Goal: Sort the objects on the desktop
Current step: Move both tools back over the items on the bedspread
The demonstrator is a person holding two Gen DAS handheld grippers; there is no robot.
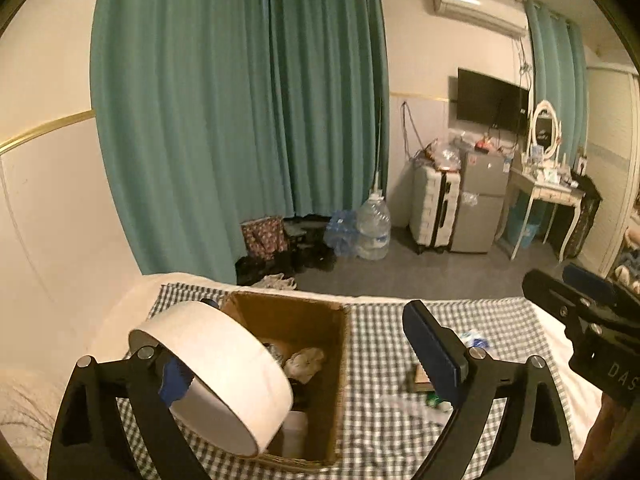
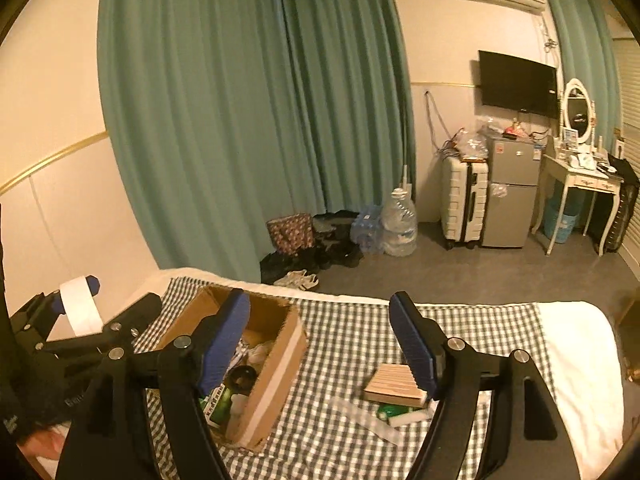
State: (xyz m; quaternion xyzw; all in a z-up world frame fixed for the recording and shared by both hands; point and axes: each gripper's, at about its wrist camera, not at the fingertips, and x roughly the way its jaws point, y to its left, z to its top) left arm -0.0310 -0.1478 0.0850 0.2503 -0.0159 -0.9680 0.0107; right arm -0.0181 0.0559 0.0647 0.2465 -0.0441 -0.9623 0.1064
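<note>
A white tape roll (image 1: 224, 364) hangs looped over the left finger of my left gripper (image 1: 312, 308). Its jaws stand wide and the right finger (image 1: 432, 352) is clear of the roll. Below it is an open cardboard box (image 1: 340, 360) holding crumpled paper and other bits. My right gripper (image 2: 320, 300) is open and empty above the checked cloth (image 2: 352, 336). Under it lie a wooden block (image 2: 394, 384), a green item (image 2: 390, 410) and a clear plastic strip (image 2: 364, 416). The right wrist view also shows the box (image 2: 280, 364) and the tape roll (image 2: 80, 308) at the left.
The cloth covers a white bed (image 2: 580, 344) that ends at the far edge. Beyond it are shoes, water bottles (image 2: 396, 224), a suitcase (image 2: 464, 204), a small fridge (image 2: 508, 200) and a dressing table (image 2: 580, 180). Green curtains (image 2: 240, 120) hang behind.
</note>
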